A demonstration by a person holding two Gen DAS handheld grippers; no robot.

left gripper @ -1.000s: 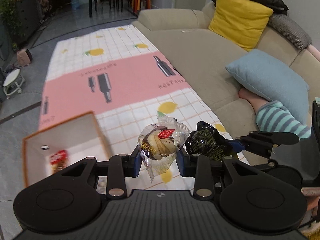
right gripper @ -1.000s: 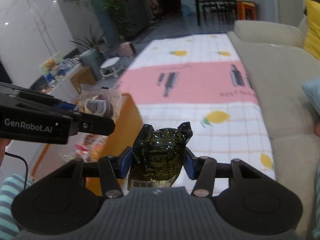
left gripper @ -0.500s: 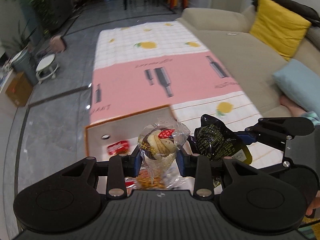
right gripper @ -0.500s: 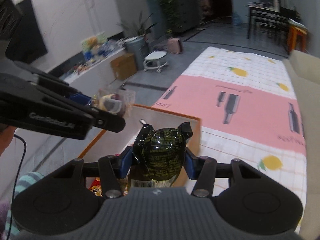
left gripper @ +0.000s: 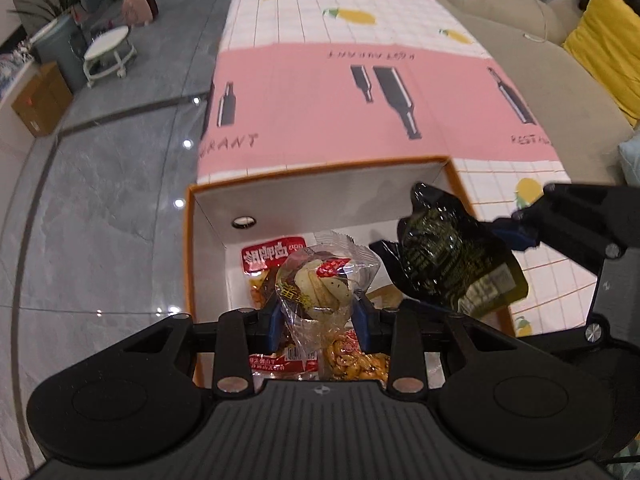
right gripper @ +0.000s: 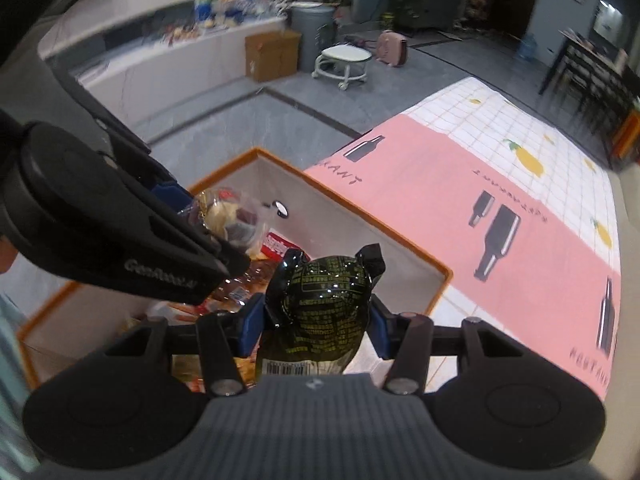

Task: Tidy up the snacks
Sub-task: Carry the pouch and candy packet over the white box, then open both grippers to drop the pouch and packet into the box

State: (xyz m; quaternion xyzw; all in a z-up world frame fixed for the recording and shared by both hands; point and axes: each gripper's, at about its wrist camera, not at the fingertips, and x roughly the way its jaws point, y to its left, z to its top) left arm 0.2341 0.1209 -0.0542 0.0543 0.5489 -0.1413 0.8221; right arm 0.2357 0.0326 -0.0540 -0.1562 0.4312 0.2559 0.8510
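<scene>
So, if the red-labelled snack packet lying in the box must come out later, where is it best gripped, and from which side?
Probably by its red top edge, from above. The red-labelled packet lies flat on the floor of the orange-rimmed box, beside the peanut pack. The walls block a sideways approach, so jaws would likely need to descend and pinch that free, thin sealed edge.

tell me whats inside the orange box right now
Inside the orange-rimmed box lie a red-labelled snack pack and an orange pack of nut-like snacks. The held clear packet and dark green packet cover much of the floor, so other contents can't be told.
</scene>
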